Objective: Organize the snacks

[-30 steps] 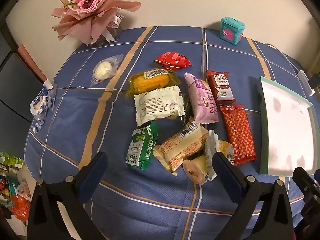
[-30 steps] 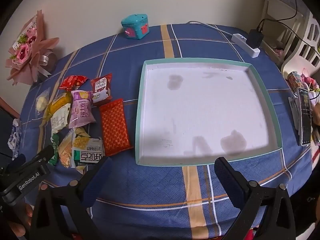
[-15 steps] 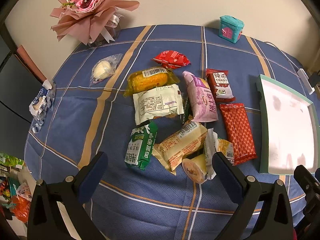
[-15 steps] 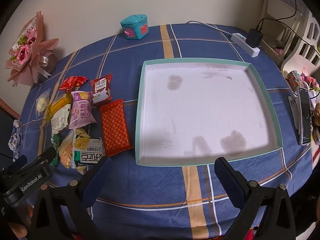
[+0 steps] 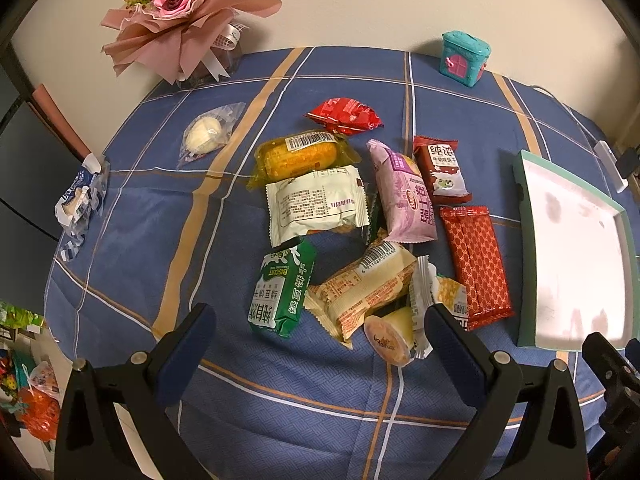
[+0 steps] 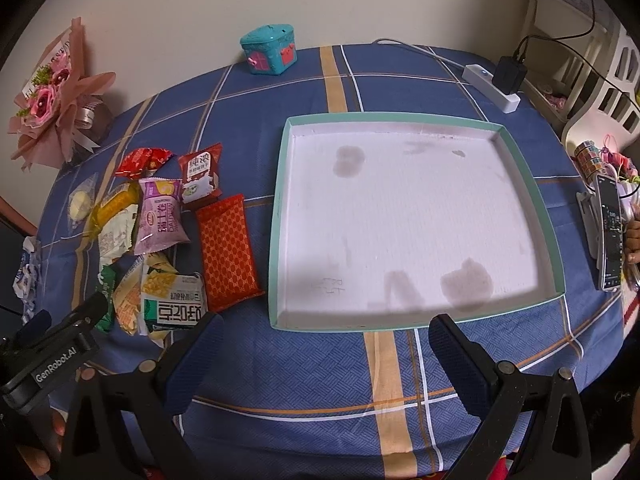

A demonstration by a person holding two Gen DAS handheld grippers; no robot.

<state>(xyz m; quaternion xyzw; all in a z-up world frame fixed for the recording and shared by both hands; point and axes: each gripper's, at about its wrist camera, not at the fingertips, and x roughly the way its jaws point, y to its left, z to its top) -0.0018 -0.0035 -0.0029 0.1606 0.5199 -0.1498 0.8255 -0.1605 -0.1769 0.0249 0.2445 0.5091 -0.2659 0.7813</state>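
Note:
Several snack packets lie in a pile on the blue checked tablecloth: a green biscuit pack point(image 5: 280, 288), a white pack point(image 5: 316, 204), a yellow corn pack point(image 5: 300, 154), a purple pack point(image 5: 404, 192), a red patterned pack point(image 5: 476, 264) and a jelly cup point(image 5: 390, 338). A shallow teal-rimmed white tray point(image 6: 416, 324) stands right of them, with nothing in it. My left gripper point(image 5: 320, 340) is open, just short of the pile. My right gripper point(image 6: 326, 350) is open before the tray's near rim.
A pink flower bouquet point(image 5: 184, 12) and a teal toy box point(image 5: 464, 58) stand at the back. A wrapped bun point(image 5: 206, 138) and a blue wrapper point(image 5: 78, 200) lie left. A power strip point(image 6: 492, 86) and a phone point(image 6: 610, 232) sit at right.
The left gripper has shifted slightly, so the snacks sit a little further left and lower in its view. The right gripper has barely moved.

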